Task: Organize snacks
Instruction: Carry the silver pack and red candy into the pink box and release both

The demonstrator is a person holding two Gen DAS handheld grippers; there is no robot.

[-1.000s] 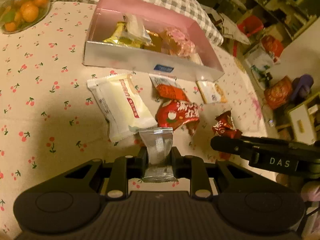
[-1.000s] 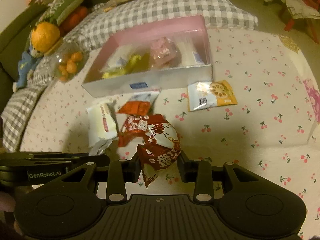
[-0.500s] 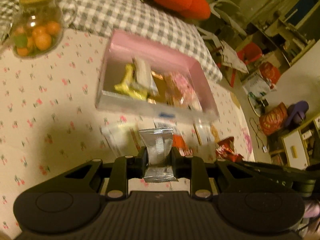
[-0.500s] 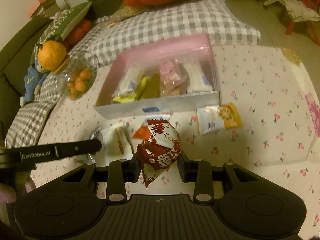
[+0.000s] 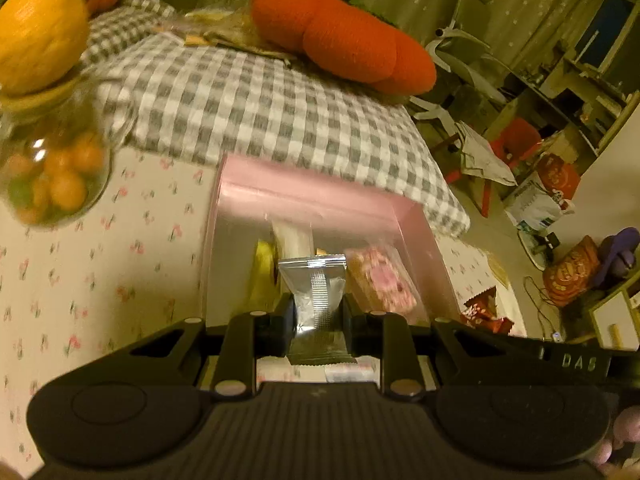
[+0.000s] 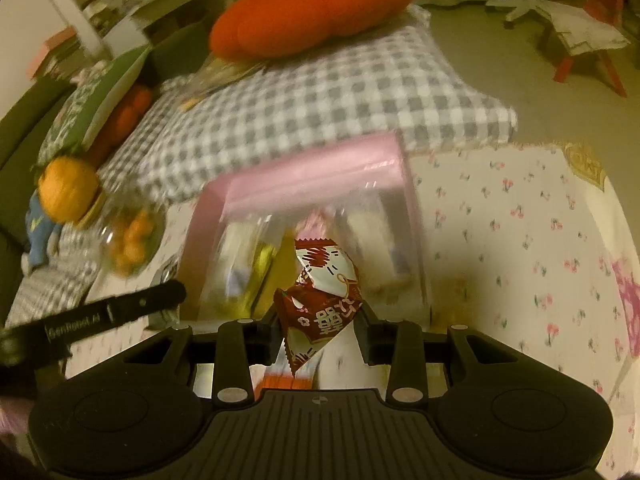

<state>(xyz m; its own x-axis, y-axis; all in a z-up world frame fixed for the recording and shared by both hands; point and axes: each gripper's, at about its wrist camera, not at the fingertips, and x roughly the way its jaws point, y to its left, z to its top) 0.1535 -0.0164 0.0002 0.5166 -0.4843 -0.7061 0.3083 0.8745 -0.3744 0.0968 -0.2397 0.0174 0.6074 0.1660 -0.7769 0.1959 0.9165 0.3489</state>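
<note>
Dim, warm yellow indoor light; heavy motion blur mid-frame, fisheye bending and dark corners.

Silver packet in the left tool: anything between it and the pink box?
Nothing visible. The silver packet is pinched in the left tool right at the open pink box. Snacks already lie inside: a pink-wrapped one to its right, a yellow one to its left.

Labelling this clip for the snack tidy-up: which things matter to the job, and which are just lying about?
Job: silver packet in left gripper; red packet in right gripper; pink box.
Lying about: candy jar, checked cushion, orange plush.
</note>
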